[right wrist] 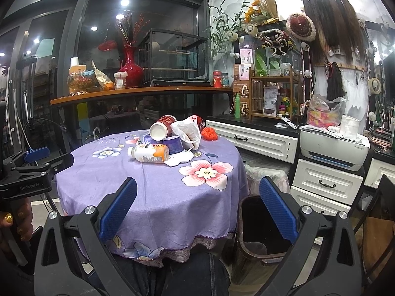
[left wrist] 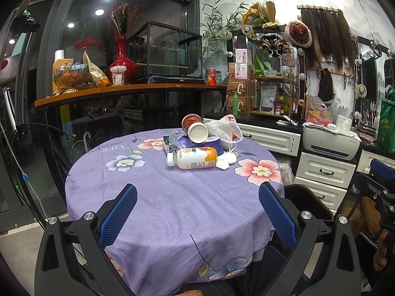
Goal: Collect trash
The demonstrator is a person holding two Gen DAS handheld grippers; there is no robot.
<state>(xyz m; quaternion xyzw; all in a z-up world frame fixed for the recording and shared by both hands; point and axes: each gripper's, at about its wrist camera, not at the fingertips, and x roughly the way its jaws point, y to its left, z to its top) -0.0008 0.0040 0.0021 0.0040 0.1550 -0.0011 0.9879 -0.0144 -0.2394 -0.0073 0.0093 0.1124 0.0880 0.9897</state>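
Both claws spread wide and empty: left gripper [left wrist: 197,212] and right gripper [right wrist: 197,209] held short of the near edge of the round table [left wrist: 172,209], nothing between the blue pads. Trash heaped well beyond them, toward 12 o'clock on the purple floral cloth. Nearest: a white and orange plastic bottle [left wrist: 192,158] lying on its side, cap toward 9 o'clock; probably light if drained, stiff enough to clamp, smooth and apt to roll, so best pinched across the mid-body, not at the slim neck. Behind it, at 12 o'clock, a red paper cup [left wrist: 195,128] tipped with its open mouth facing the cameras, resting on a purple tub [right wrist: 174,144]; likely feather-light and easily crushed, better taken by the rim wall with a gentle squeeze. At 1 o'clock of the bottle, a crumpled clear plastic bag [left wrist: 226,128], limp and slippery, to be bunched at any fold. Touching the bottle's base, scraps of white tissue [left wrist: 228,160], soft and flat, awkward to lift off cloth. Farther out in the right view, a red net ball [right wrist: 209,133] at the table's far side. Beside the table at 4 o'clock, down on the floor, a dark open bin [right wrist: 251,224], presumably the drop point.
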